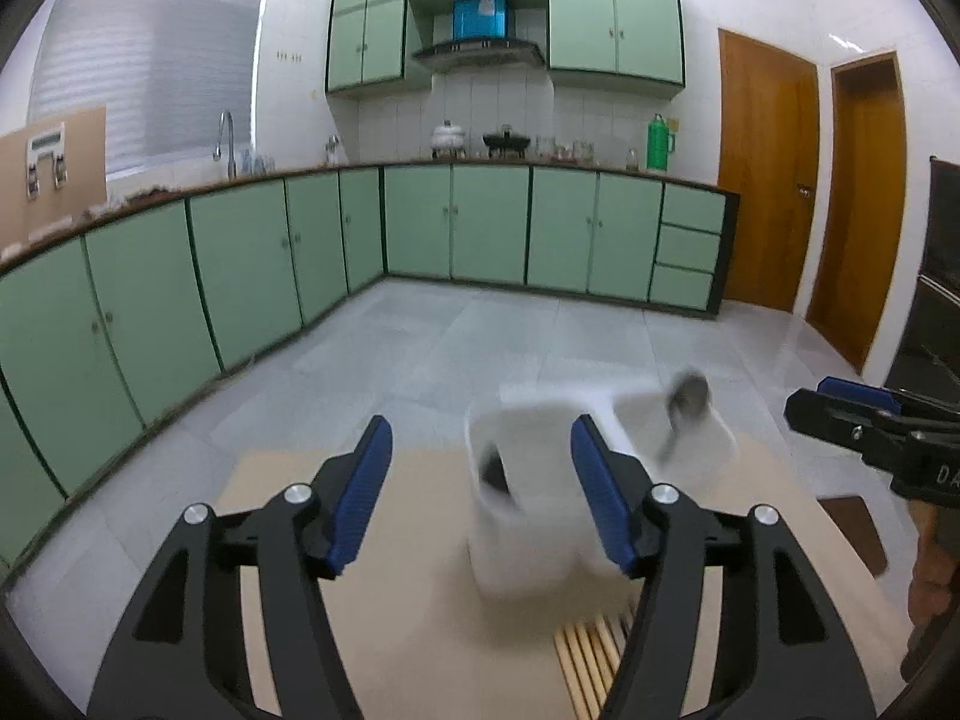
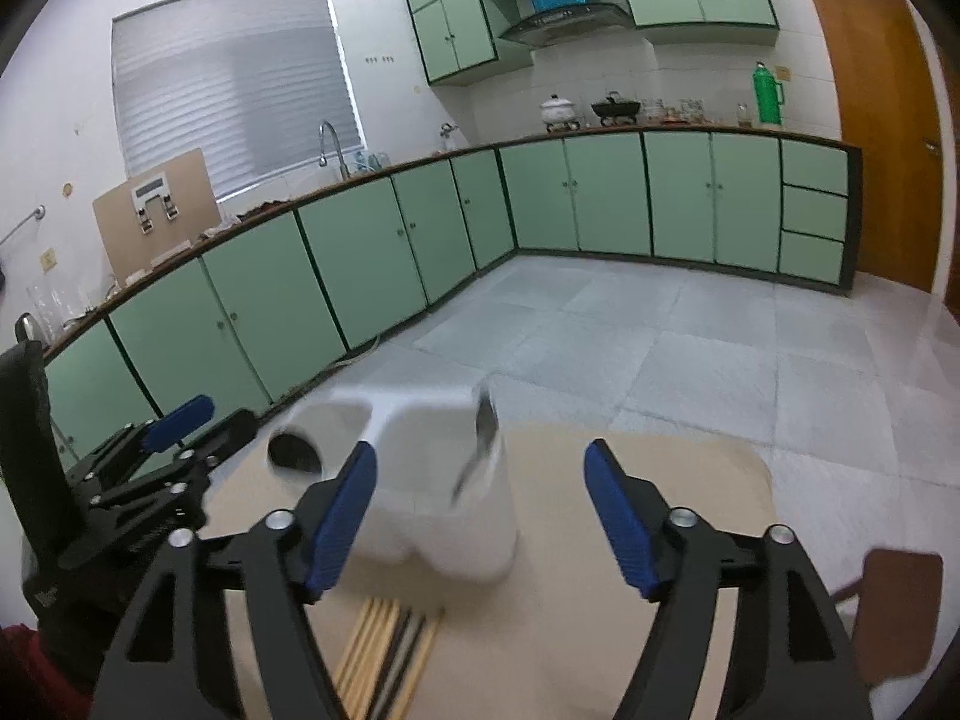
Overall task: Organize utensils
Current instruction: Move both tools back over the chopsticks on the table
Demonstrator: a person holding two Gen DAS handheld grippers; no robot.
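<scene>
A white two-compartment utensil holder (image 1: 528, 516) (image 2: 432, 480) stands blurred on the beige table (image 2: 660, 480). A metal spoon (image 1: 687, 402) (image 2: 483, 426) leans in its right compartment. Something dark (image 2: 294, 453) sits in the left one, too blurred to name. Several chopsticks (image 1: 591, 660) (image 2: 384, 648), light and dark, lie on the table in front of the holder. My left gripper (image 1: 480, 426) is open, the holder just beyond its pads. My right gripper (image 2: 480, 449) is open too, with the holder's right side ahead of its left finger. Each gripper shows at the edge of the other's view.
A brown chair seat (image 2: 894, 606) (image 1: 852, 528) stands off the table's right edge. Beyond the table lie a grey tiled floor (image 1: 510, 348), green base cabinets (image 1: 252, 264) along two walls and wooden doors (image 1: 768, 168) at the right.
</scene>
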